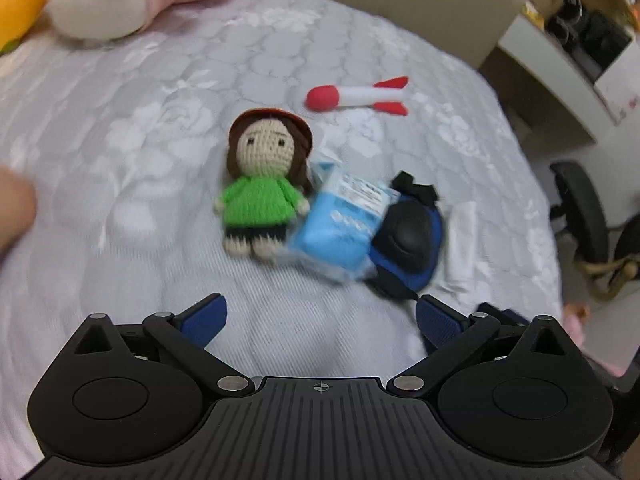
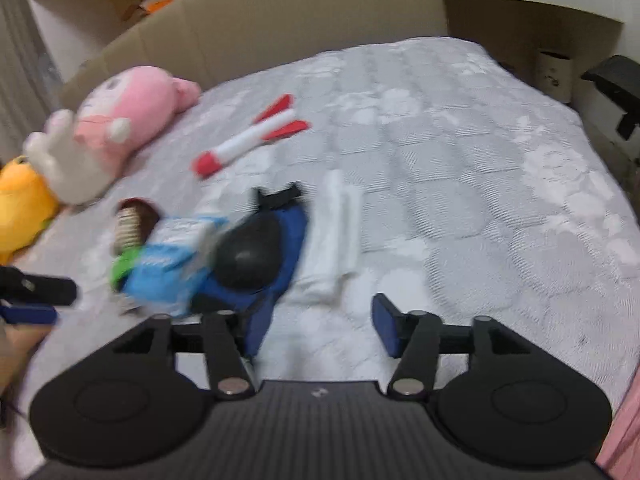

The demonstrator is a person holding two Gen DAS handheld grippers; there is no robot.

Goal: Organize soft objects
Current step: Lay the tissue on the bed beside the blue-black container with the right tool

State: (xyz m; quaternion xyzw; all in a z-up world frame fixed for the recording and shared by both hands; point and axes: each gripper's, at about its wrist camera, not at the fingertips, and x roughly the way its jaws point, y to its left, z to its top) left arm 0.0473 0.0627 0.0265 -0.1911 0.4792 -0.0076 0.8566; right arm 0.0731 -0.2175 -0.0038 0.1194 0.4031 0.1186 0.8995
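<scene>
Soft toys on the bed: we count a doll, blue packet leaning on it, knee pad, rocket. Our left gripper and right gripper hang released, empty.

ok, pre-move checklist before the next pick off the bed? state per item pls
1. Left hand-held gripper empty, jaws apart: ok.
2. Right hand-held gripper open, nothing held: ok.
3. Crochet doll free to lift: not ok, blue packet overlaps its side.
4. Blue knee pad clear: not ok, packet leans on it, and its strap lies at the right gripper's left finger.
5. Rocket toy isolated on the mattress: ok.
6. White folded cloth separate from the knee pad: cannot tell, blurred.
</scene>
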